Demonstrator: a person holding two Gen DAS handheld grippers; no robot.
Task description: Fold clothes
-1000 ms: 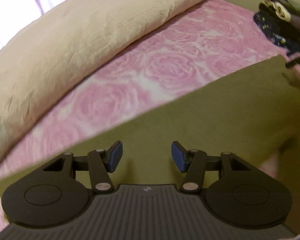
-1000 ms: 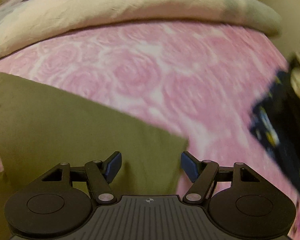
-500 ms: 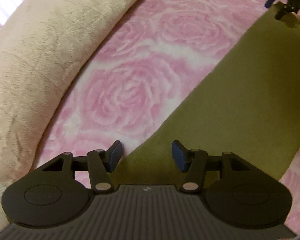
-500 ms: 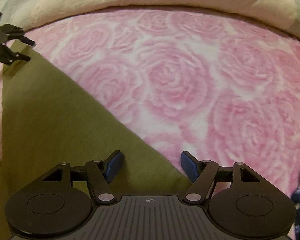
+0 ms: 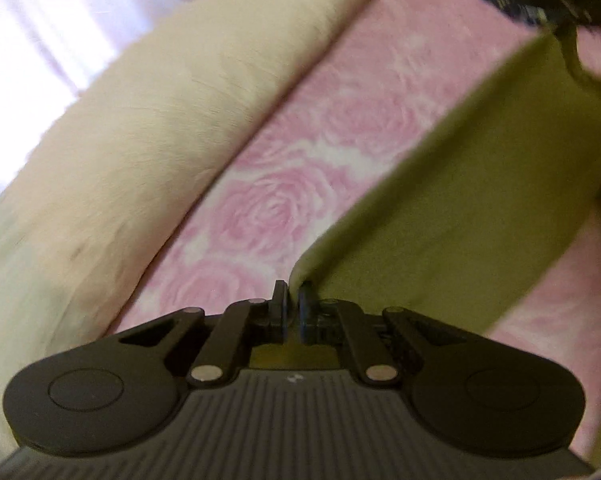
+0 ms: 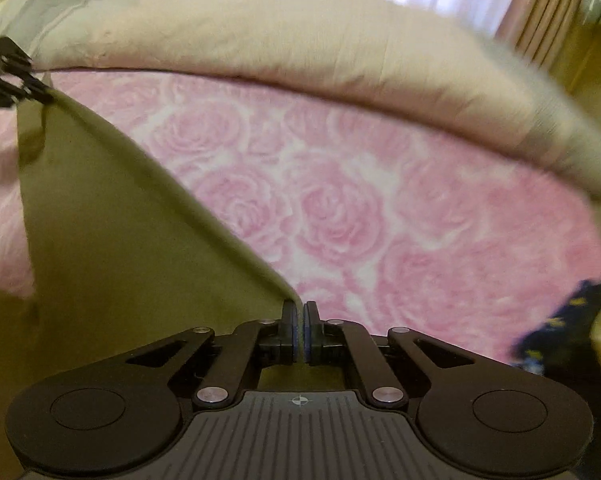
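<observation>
In the left wrist view I see my left tool (image 5: 292, 306) at the lower middle of the frame, its jaws pressed together on a corner of the olive green cloth (image 5: 480, 200). From there the cloth stretches up toward the upper right of the frame, lifted a little above the pink rose bedspread (image 5: 340, 128), and its far corner ends near a dark blurred shape that I cannot identify with certainty. A cream duvet (image 5: 140, 140) fills the left side of this frame. In the right wrist view my right tool (image 6: 299, 322) is also at the lower middle, its jaws closed on another corner of the same olive green cloth (image 6: 112, 232). Here the cloth occupies the left part of the frame, and its edge runs as a tight line to the upper left, where the black tips of the left tool (image 6: 32, 90) hold it. The bedspread (image 6: 360, 200) lies in the center, the duvet (image 6: 300, 36) across the top, and a dark blue patterned fabric (image 6: 560, 320) is at the lower right edge.
</observation>
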